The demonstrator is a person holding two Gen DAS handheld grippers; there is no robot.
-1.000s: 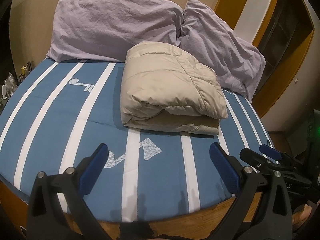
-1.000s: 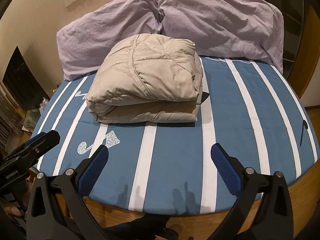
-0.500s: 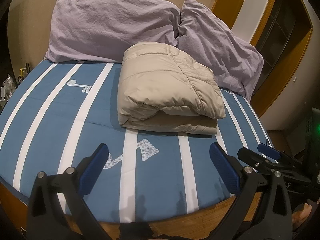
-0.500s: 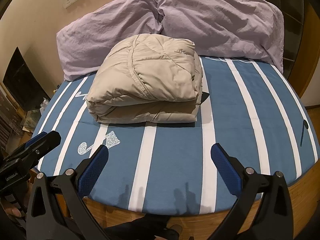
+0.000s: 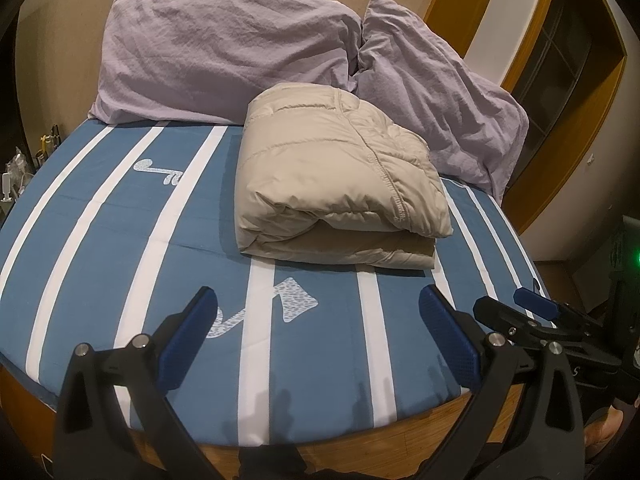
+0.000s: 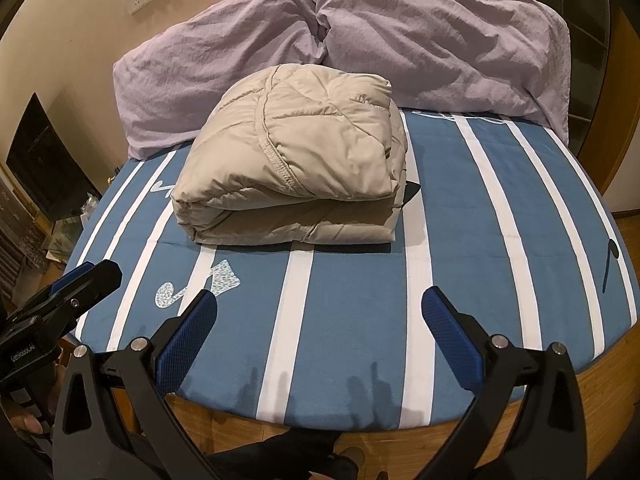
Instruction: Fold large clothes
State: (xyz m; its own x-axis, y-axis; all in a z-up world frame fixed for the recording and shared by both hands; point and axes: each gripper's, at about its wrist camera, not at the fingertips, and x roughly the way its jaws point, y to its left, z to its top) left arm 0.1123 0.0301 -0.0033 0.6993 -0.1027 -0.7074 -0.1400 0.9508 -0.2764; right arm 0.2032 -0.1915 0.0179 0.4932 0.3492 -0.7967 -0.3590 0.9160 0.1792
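The jacket (image 5: 340, 176) lies folded into a compact bundle on the bed (image 5: 100, 248), touching the pillows (image 5: 224, 60). The left claw (image 5: 320, 332) and right claw (image 6: 320, 332) hang near the bed's front edge, jaws apart, empty, well clear of the jacket. Judged from this, folding appears complete; nothing visibly remains.

A blue-and-white striped bed (image 6: 460, 248) with lilac pillows (image 6: 436, 36) stands against a beige wall (image 6: 72, 20).
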